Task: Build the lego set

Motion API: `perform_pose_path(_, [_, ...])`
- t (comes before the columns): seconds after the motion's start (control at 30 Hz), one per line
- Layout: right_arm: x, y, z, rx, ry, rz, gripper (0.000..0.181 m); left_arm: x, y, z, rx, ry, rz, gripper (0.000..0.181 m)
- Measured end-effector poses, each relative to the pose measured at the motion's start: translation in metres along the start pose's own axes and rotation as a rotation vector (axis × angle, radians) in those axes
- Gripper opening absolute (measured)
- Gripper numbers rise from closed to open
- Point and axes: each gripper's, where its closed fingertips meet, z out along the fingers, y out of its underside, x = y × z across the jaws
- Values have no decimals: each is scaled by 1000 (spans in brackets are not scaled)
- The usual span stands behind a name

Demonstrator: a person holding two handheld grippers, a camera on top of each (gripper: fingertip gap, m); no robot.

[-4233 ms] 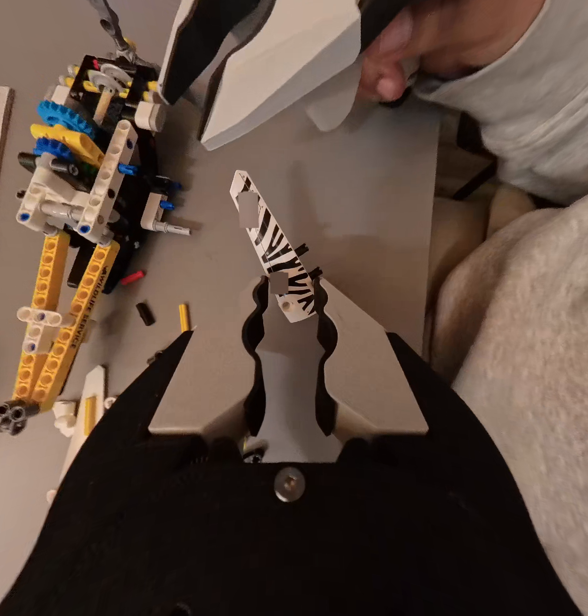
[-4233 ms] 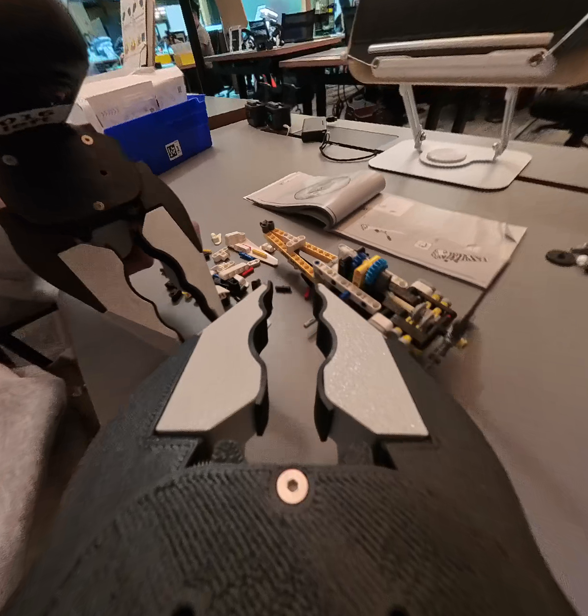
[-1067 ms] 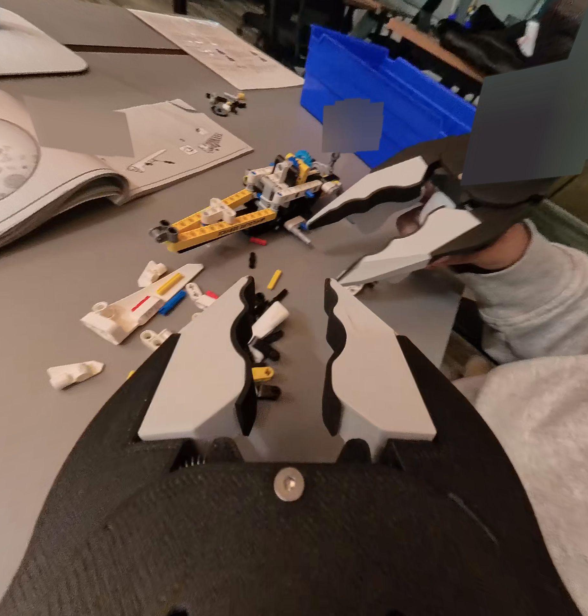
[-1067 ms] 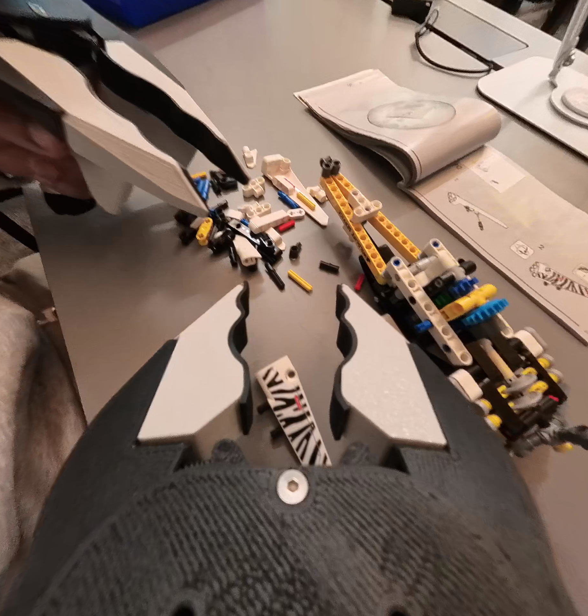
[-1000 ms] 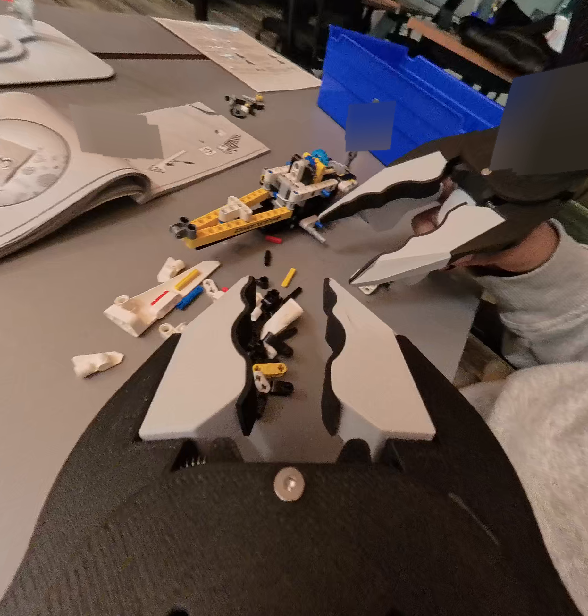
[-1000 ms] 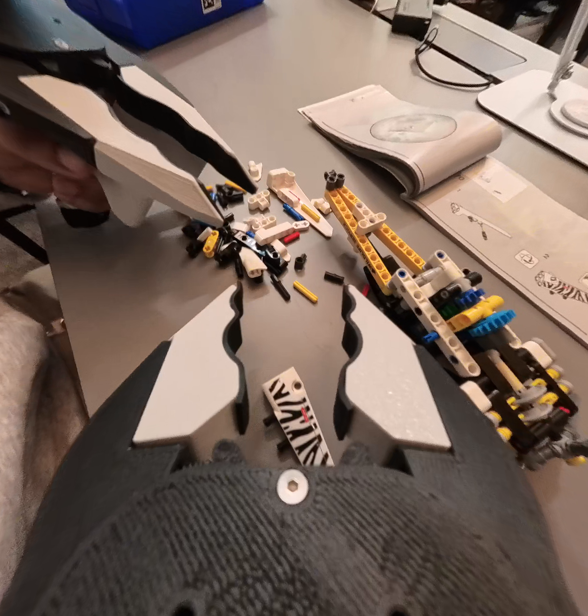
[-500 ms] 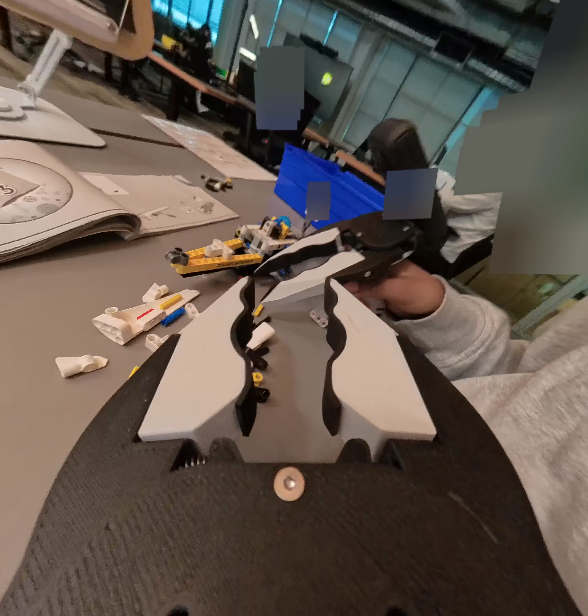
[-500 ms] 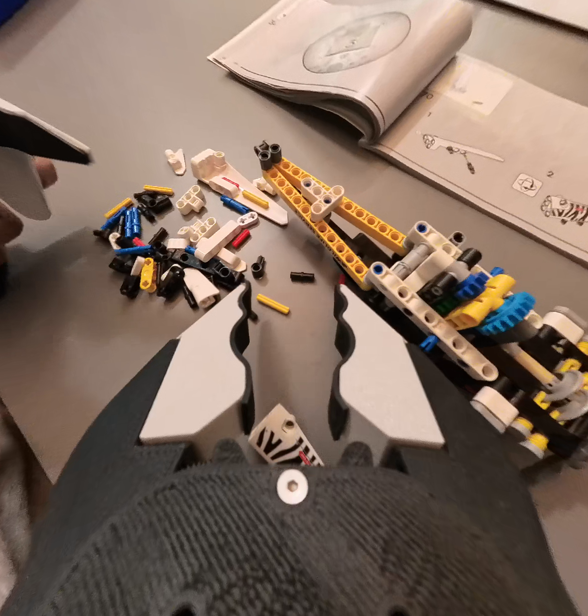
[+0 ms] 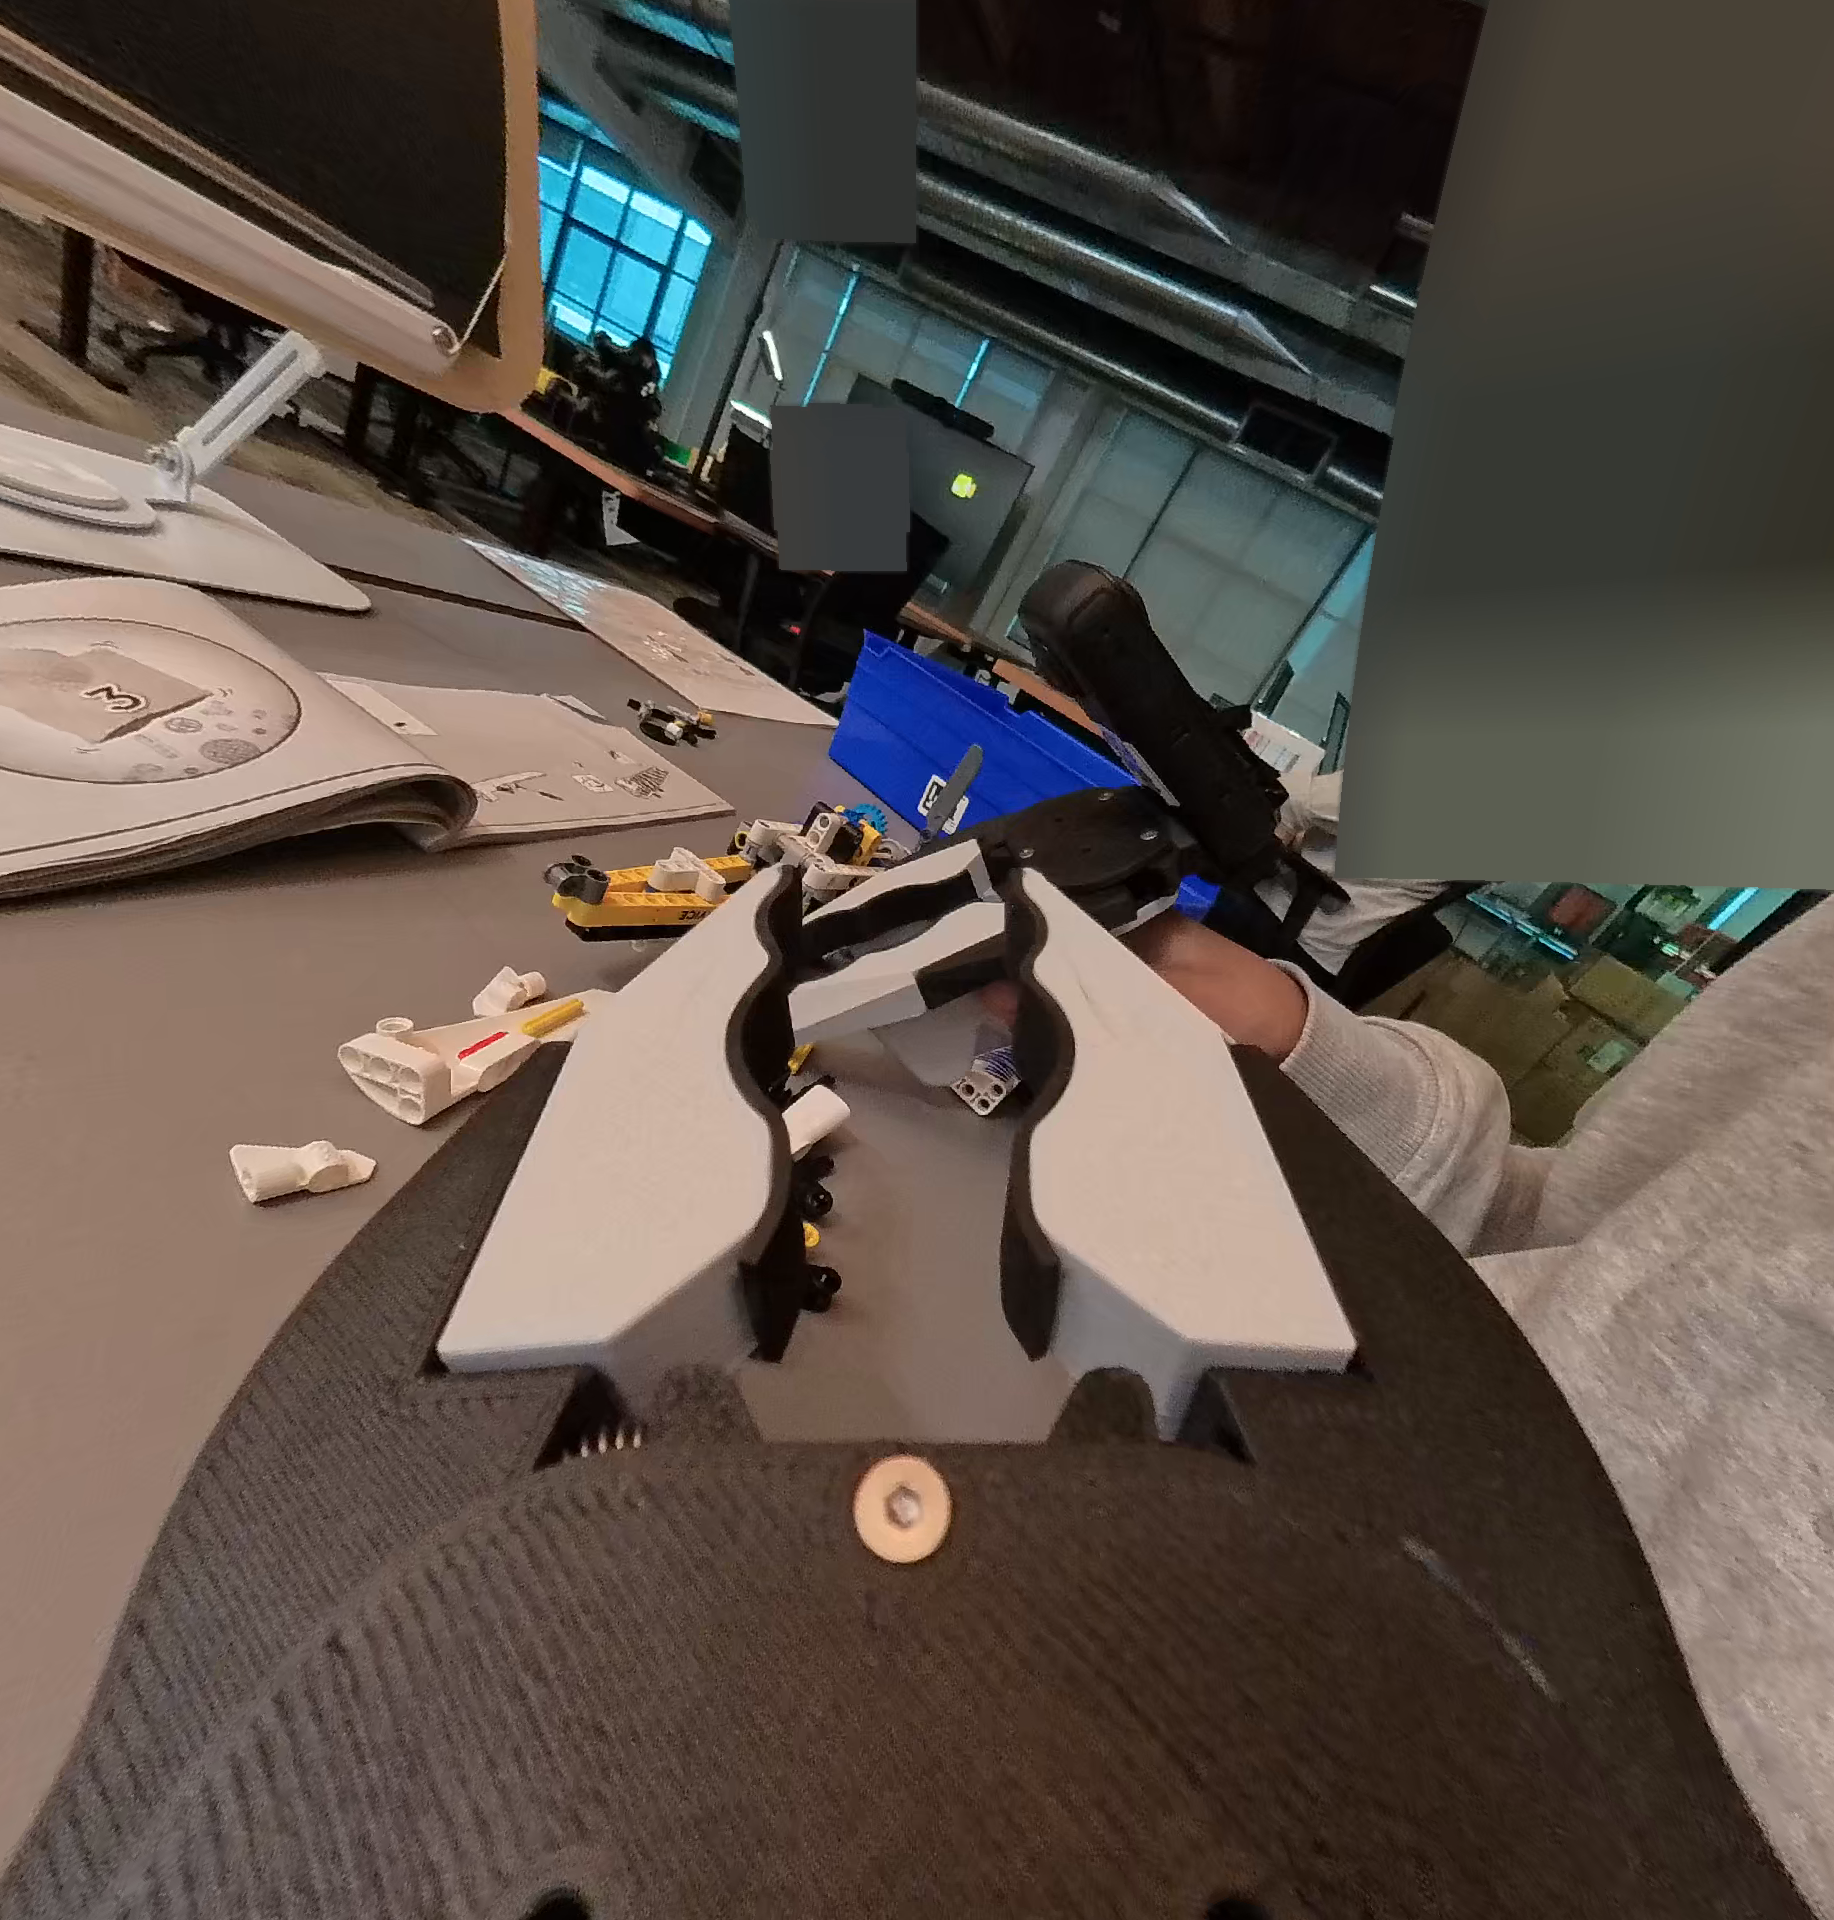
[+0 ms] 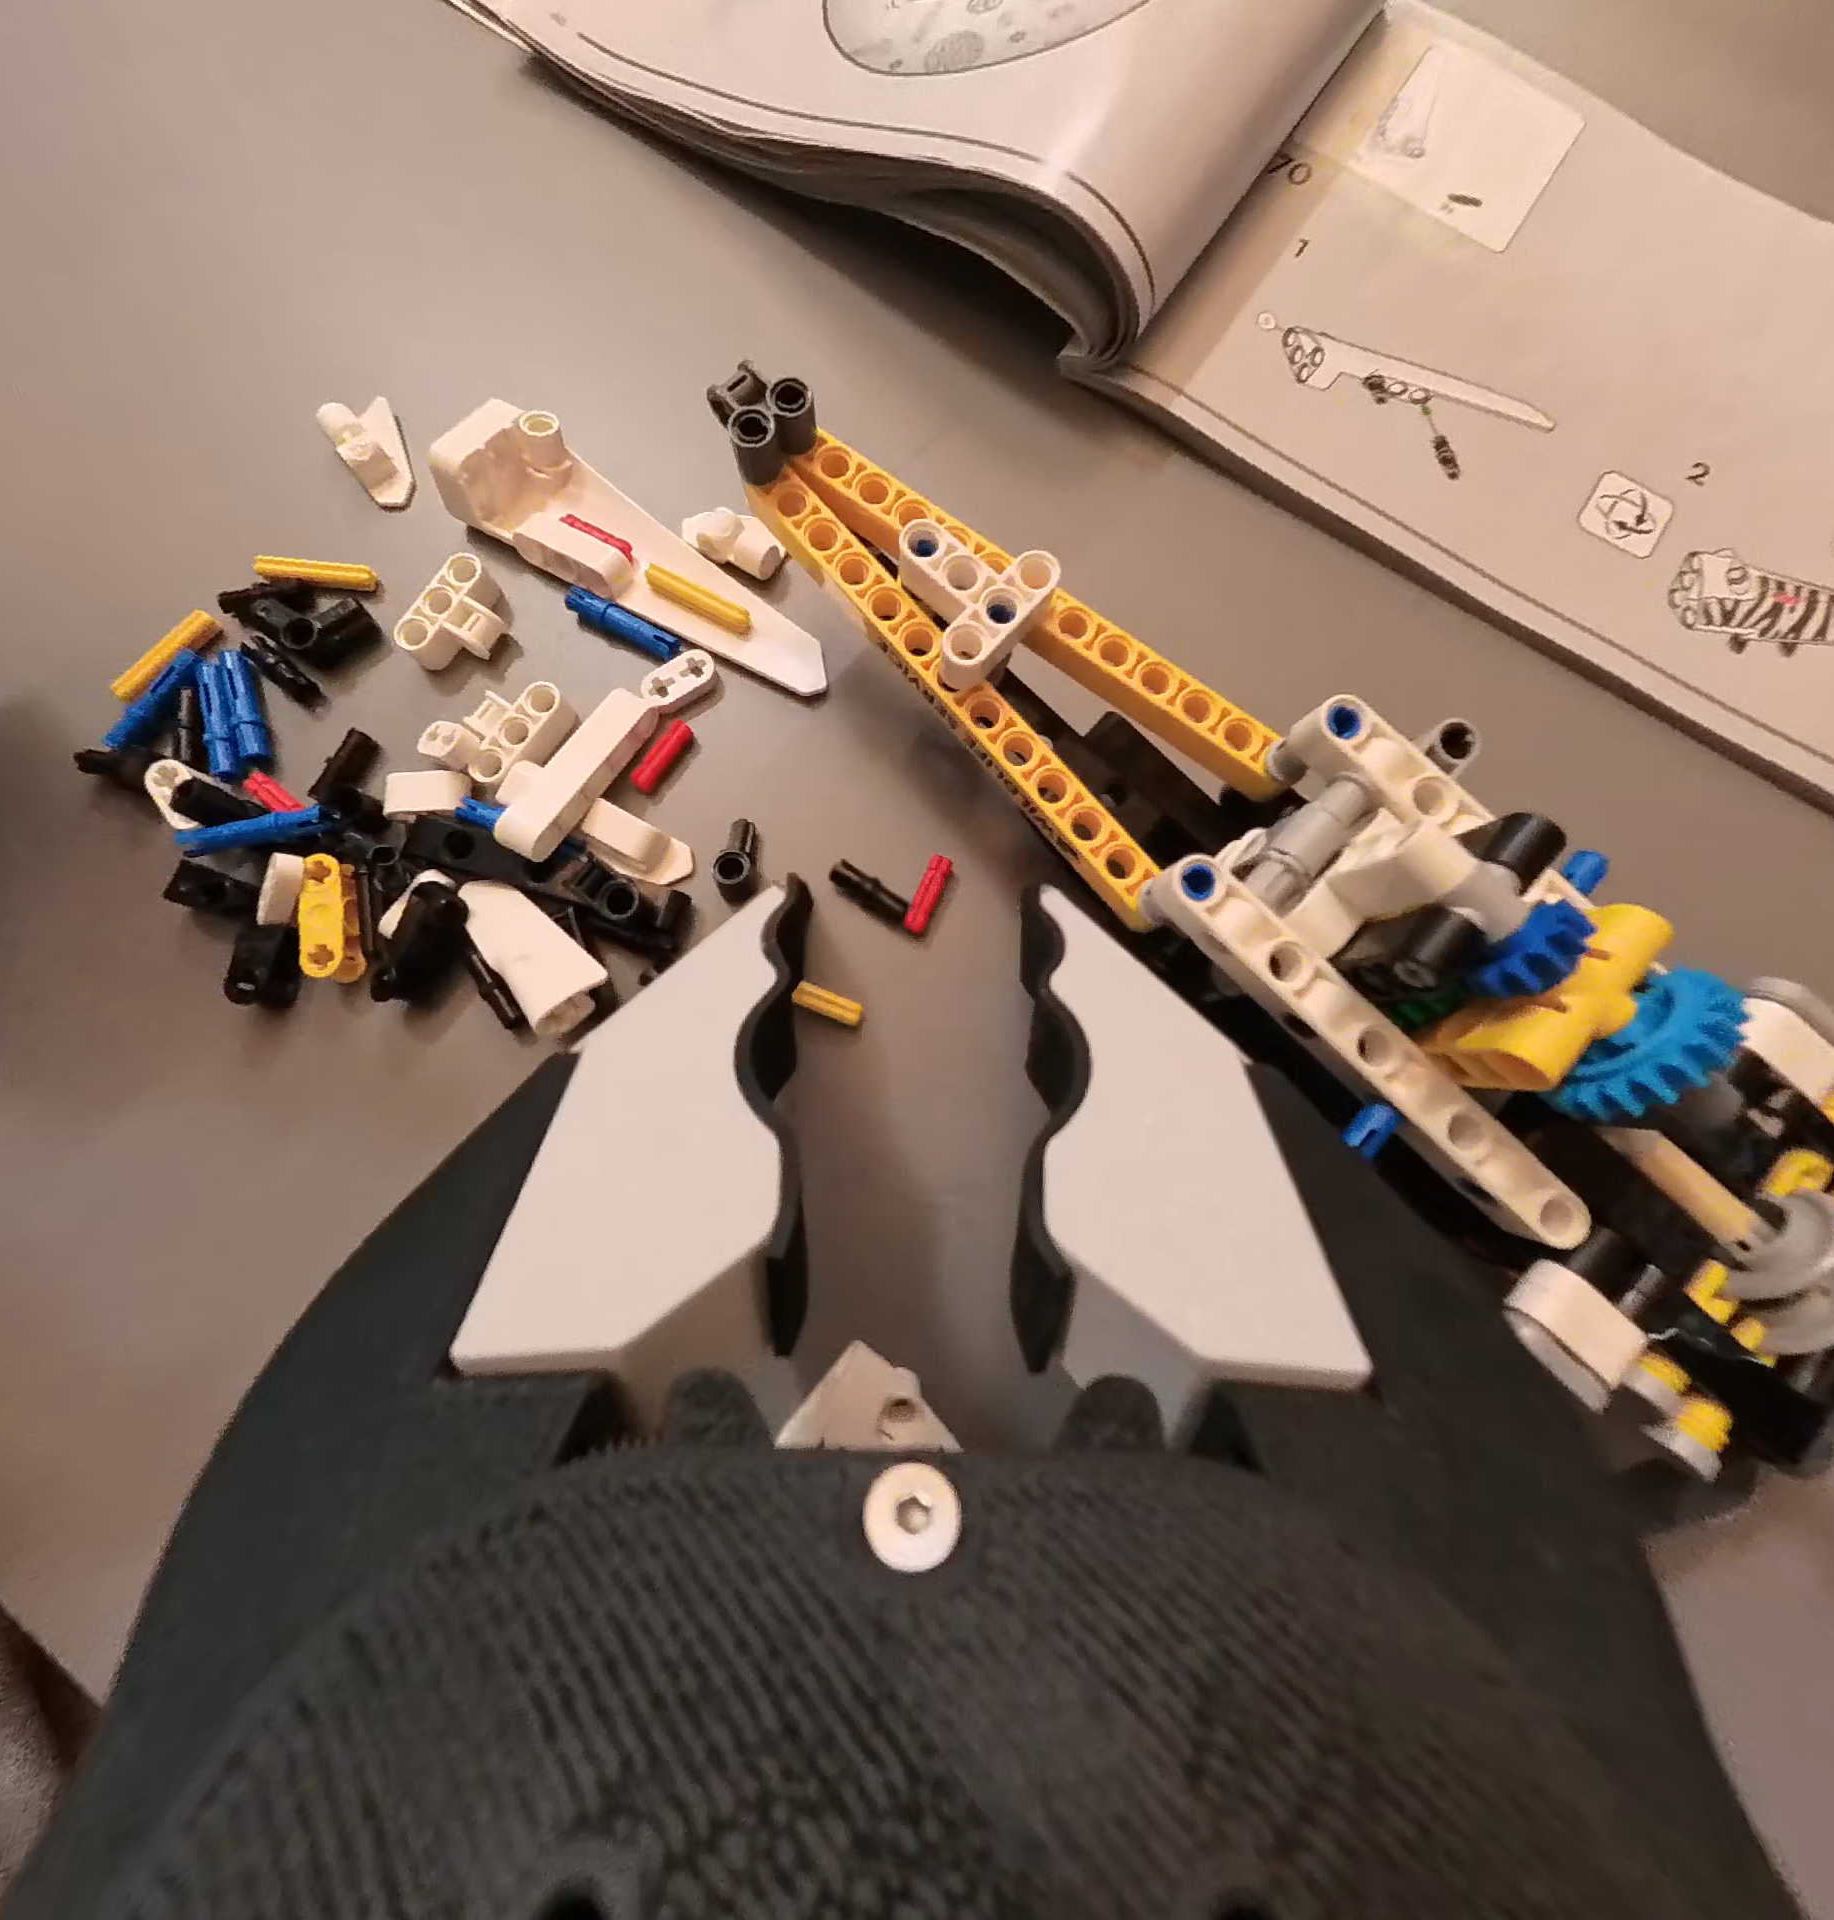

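Observation:
In the right wrist view my right gripper (image 10: 913,902) is open and empty, low over the grey table (image 10: 269,260). Just past its tips lie a black pin, a red pin (image 10: 929,891) and a yellow axle (image 10: 828,1004). The half-built model (image 10: 1339,914) with two long yellow beams (image 10: 996,665) lies to its right. A pile of loose pieces (image 10: 373,821) lies to its left. The tip of the zebra-striped panel (image 10: 863,1405) shows under the gripper's base. In the left wrist view my left gripper (image 9: 897,894) is open and empty. It points at the right gripper (image 9: 819,971) and the model (image 9: 684,883).
An open instruction booklet (image 10: 996,156) lies behind the model; it also shows in the left wrist view (image 9: 165,727). A long white panel (image 10: 601,540) and a small white piece (image 9: 289,1164) lie loose. A blue bin (image 9: 944,738) and a monitor stand base (image 9: 113,520) stand farther back. Left tips and right tips are each some 12 cm from the small white piece (image 9: 289,1164). It is also in sight in the right wrist view (image 10: 353,428).
The zebra panel, once in my left gripper, lies on the table. My right gripper has moved forward over it toward the loose pins. My left gripper has tilted up from the pile.

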Motion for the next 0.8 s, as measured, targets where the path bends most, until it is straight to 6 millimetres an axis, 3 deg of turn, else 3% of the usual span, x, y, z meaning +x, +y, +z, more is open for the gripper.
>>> perform_pose_path(0.4, [-47, -8, 4, 11, -173, -60, 29, -7, -2, -1, 11, -1, -63, 36])
perform_pose_path(0.53, [-40, -18, -5, 70, -156, -57, 30, -7, -2, -2, 18, -5, -64, 36])
perform_pose_path(0.8, [-9, -37, -44, 283, -128, -1, 33, -7, -2, -2, 13, -7, -54, 37])
